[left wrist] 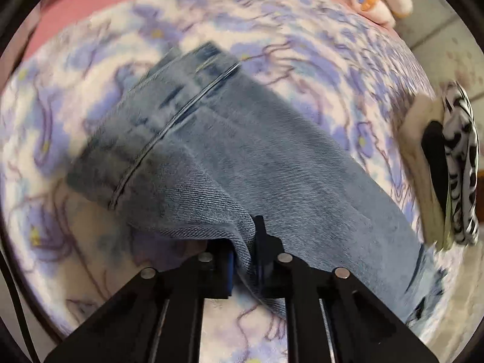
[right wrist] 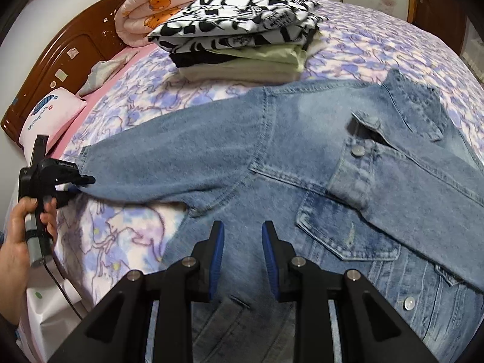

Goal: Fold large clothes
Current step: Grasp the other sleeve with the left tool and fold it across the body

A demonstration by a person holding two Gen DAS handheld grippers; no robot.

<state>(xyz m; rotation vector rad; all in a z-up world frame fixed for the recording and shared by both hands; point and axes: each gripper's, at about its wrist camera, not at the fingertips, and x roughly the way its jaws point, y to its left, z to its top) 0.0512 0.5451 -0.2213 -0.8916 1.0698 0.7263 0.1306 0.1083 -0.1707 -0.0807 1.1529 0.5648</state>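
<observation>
Purple-flowered bedding covered the bed (right wrist: 378, 39), with a wooden headboard (right wrist: 57, 63) at the far left and a rolled pink quilt (right wrist: 145, 9) beside it. Toward the head end of the bed sat a stack of folded clothes (right wrist: 242, 42), a black-and-white printed top uppermost.

Across the middle of the bed lay the denim jacket (right wrist: 302, 157), front up, collar toward the right edge, one sleeve (right wrist: 151, 163) stretched out toward the left edge. The left claw (right wrist: 80, 181) was pinching the sleeve near its cuff — the left wrist view showed denim gathered between the closed fingers (left wrist: 263, 242), with the cuff (left wrist: 181, 103) hanging forward of the grip, blurred. The right claw (right wrist: 243, 260) hovered spread over the jacket's lower body, holding nothing; whether its tips touched the cloth could not be told.

Judging by the look of it, the denim would handle as heavy, fairly stiff cloth: it should hold a crease and not slip much from the pads, but seams, pocket flaps and metal buttons (right wrist: 358, 151) make thick spots that resist bending. The cuff seemed a sound hold for carrying the sleeve across the chest; the hem or side seam — not a pocket flap — looked best for the right claw.
</observation>
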